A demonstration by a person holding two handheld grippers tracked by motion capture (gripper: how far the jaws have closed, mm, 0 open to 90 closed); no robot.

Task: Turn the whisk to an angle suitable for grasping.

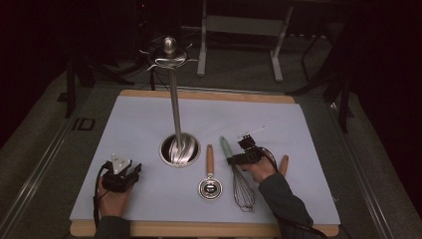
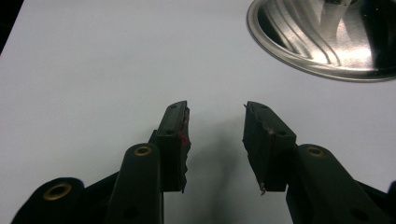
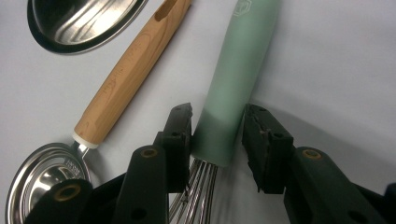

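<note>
— Two claws over one pale surface (image 1: 139, 119); what stands on it?

— Biggest is the steel hanging stand (image 1: 175, 99), its round base (image 2: 327, 42) just left of a wooden-handled measuring scoop (image 1: 209, 174). Right of that scoop lies the whisk (image 1: 238, 172), mint handle pointing away from the person, wires toward them. Another wooden handle (image 1: 284, 164) peeks out beyond the right hand.

— Which step is this?

— I judge it the grasp on the whisk. The right claw (image 3: 217, 135) straddles the handle's lower end by the wires, jaws released; the left-side pad looks near or touching, the other shows a gap, so nothing is pinched yet.

— And the left claw (image 2: 215, 135)?

— Released, empty, resting near the stand's base.

— Next move?

— Probably closing squarely on the handle, then lifting without dragging the wires against the scoop.
</note>
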